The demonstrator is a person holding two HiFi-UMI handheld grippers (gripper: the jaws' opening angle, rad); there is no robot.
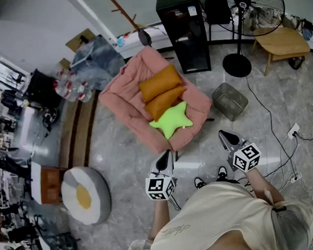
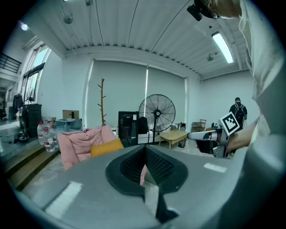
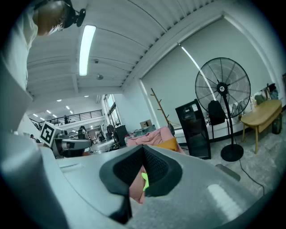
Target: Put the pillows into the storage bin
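**Head view.** A pink storage bin (image 1: 124,95) holds two orange pillows (image 1: 160,82), with a green star pillow (image 1: 172,121) at their 6 o'clock. The left gripper (image 1: 164,159) is at the bin's 6 o'clock and the right gripper (image 1: 228,138) at its 4 o'clock.

**Left gripper view.** The jaws are together with nothing between them.

**Right gripper view.** The jaws are together and empty. The green sliver beyond them is probably the star pillow.

The room is bright and evenly lit. A ceiling strip light (image 3: 87,44) glows high above the pink armchair (image 1: 124,100), and daylight enters through windows (image 2: 33,76) left of it. The glossy floor (image 1: 200,156) before the armchair shines softly; shadows are faint. Both gripper views bow toward dark round edges, with the nearest foreground blurred.
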